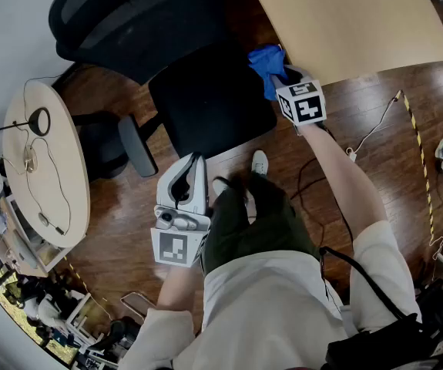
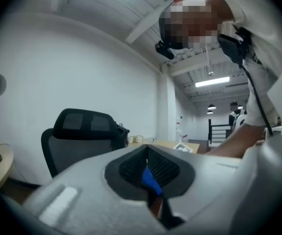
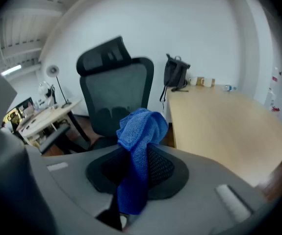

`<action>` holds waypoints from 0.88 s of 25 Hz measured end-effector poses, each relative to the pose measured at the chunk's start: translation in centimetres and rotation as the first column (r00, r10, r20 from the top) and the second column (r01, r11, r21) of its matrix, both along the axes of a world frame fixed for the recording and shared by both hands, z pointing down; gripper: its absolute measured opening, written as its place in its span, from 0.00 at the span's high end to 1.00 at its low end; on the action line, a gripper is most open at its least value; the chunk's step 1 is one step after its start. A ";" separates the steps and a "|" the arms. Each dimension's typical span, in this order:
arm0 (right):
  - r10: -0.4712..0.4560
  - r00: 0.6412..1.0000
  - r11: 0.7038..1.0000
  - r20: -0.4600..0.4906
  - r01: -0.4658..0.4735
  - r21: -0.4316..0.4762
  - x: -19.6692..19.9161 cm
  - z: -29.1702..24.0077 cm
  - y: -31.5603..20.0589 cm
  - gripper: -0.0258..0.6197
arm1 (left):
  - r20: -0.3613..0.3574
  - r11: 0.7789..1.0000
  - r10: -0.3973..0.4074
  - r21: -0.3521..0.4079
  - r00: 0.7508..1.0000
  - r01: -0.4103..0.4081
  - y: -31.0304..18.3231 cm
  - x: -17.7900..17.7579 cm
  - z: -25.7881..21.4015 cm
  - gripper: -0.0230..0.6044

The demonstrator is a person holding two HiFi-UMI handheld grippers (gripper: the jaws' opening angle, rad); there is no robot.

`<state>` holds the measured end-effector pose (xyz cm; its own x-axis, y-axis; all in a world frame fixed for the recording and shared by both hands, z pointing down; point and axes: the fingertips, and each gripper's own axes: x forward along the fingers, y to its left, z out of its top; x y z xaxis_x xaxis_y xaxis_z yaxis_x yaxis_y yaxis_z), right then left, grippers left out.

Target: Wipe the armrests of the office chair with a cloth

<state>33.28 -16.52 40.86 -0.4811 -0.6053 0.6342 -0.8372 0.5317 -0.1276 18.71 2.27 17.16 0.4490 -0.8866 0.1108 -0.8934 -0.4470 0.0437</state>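
The black office chair point(image 1: 206, 91) stands in front of me, its left armrest point(image 1: 136, 145) bare. At the seat's right side my right gripper point(image 1: 281, 79) is shut on a bunched blue cloth point(image 1: 266, 64). The right armrest there is hidden under the cloth and gripper. In the right gripper view the cloth point(image 3: 138, 146) hangs down over the jaws of that gripper point(image 3: 136, 158), with the chair back point(image 3: 116, 92) beyond. My left gripper point(image 1: 190, 162) is held close to my body, short of the seat, shut and holding nothing. Its view point(image 2: 148, 163) faces the chair back point(image 2: 82, 136).
A light wooden desk point(image 1: 352, 21) stands right of the chair, with a black bag point(image 3: 175, 75) at its far end. A rounded side table point(image 1: 48, 168) with a lamp and cables is at the left. A cable point(image 1: 375, 126) and striped tape point(image 1: 420, 156) lie on the floor.
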 end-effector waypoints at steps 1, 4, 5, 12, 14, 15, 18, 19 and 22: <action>-0.004 0.998 0.998 -0.056 0.001 -0.069 0.0 2.7 -1.5 0.82 | -0.004 1.000 -0.006 -0.002 1.000 0.006 -0.3 0.4 0.5 0.96; -0.042 0.975 0.985 -0.219 0.004 -0.171 1.1 7.2 -4.6 0.82 | 0.007 0.999 -0.009 -0.032 1.000 0.009 -0.4 1.3 2.7 0.96; -0.051 0.964 0.983 -0.261 0.002 -0.184 2.0 7.7 -4.5 0.82 | 0.016 0.999 -0.004 -0.047 1.000 0.005 -0.3 1.3 3.3 0.96; -0.068 0.974 0.972 -0.216 0.015 -0.235 5.1 8.5 10.5 0.82 | -0.033 0.996 -0.085 -0.026 0.996 0.084 -1.6 -1.9 2.3 0.96; -0.040 0.983 0.975 -0.179 -0.001 -0.222 6.9 7.5 15.0 0.82 | -0.049 0.995 -0.096 -0.028 0.994 0.095 -1.9 -2.5 2.7 0.96; -0.038 0.992 0.986 -0.119 0.019 -0.163 6.8 5.7 15.9 0.82 | -0.053 0.994 -0.108 -0.031 0.993 0.107 -2.0 -2.8 2.8 0.96; -0.120 0.985 0.980 0.127 0.097 0.174 3.5 -6.6 15.7 0.83 | -0.077 0.987 -0.160 -0.029 0.984 0.159 -1.6 -4.3 1.1 0.96; -0.169 0.966 0.954 0.196 0.111 0.277 1.9 -11.7 15.4 0.83 | -0.085 0.983 -0.183 -0.016 0.979 0.182 -1.2 -5.2 -0.3 0.96; -0.376 0.865 0.852 0.331 0.182 0.492 -4.2 -23.9 14.7 0.83 | -0.074 0.953 -0.298 0.027 0.952 0.301 0.6 -8.9 -4.6 0.96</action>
<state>29.07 -1.78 16.93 -0.8224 -0.5663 0.0538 -0.5684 0.8142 -0.1184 9.83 2.87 12.61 0.1674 -0.9844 0.0535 -0.9820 -0.1617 0.0975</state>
